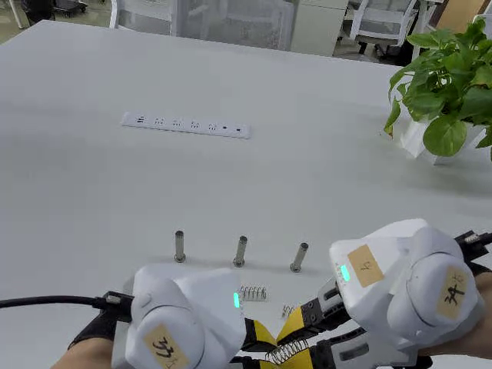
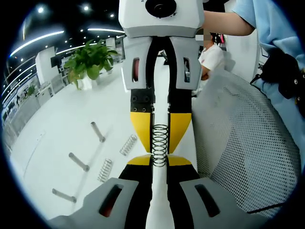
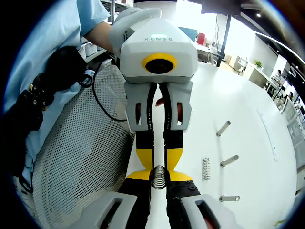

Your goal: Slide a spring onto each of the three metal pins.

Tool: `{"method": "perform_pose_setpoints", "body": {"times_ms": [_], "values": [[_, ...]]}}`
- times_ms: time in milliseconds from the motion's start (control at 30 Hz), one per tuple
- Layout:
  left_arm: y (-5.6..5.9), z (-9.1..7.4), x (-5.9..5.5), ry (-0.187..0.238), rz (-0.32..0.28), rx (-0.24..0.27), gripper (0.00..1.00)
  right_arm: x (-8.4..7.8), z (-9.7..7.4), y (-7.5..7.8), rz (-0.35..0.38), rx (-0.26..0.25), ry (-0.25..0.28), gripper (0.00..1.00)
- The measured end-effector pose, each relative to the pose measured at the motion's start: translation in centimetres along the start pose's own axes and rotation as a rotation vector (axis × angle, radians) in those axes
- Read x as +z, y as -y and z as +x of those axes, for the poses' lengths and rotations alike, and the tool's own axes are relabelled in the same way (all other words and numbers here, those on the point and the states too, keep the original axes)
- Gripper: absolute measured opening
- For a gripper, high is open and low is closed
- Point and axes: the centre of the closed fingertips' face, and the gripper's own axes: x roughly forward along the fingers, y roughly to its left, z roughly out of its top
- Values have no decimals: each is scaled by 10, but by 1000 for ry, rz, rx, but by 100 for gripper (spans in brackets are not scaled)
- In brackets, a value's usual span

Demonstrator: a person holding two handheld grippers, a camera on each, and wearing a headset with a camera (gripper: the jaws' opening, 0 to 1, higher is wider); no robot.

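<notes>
**Compression spring (image 2: 159, 143) clamped between two facing grippers**

The left gripper (image 2: 159, 161) and right gripper (image 3: 159, 177) meet tip to tip. Both sets of jaws are closed down to the coil's width. The right gripper's yellow fingers (image 2: 143, 131) flank most of the spring's length, and the left gripper's tips pinch the end nearest them. The spring's long axis runs from one gripper to the other, in line with both sets of jaws. Three metal pins (image 1: 241, 251) stand upright in a row just beyond the tips. Two loose springs (image 1: 252, 293) lie flat between the tips and the pins, the larger parallel to the row.
</notes>
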Motion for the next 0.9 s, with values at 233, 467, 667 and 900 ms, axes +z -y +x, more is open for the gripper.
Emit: {"method": "perform_pose_setpoints", "body": {"times_ms": [233, 467, 667, 900], "values": [[0, 1, 0, 1, -4, 0, 6, -1, 1, -1, -14, 9, -13, 8], [-1, 2, -2, 4, -15, 3, 6, -2, 3, 1, -35, 18, -25, 8], [-3, 1, -3, 6, -22, 9, 6, -2, 3, 3, -43, 14, -38, 8], [-4, 1, -2, 22, -51, 20, 7, -1, 2, 3, -51, 16, -44, 8]]}}
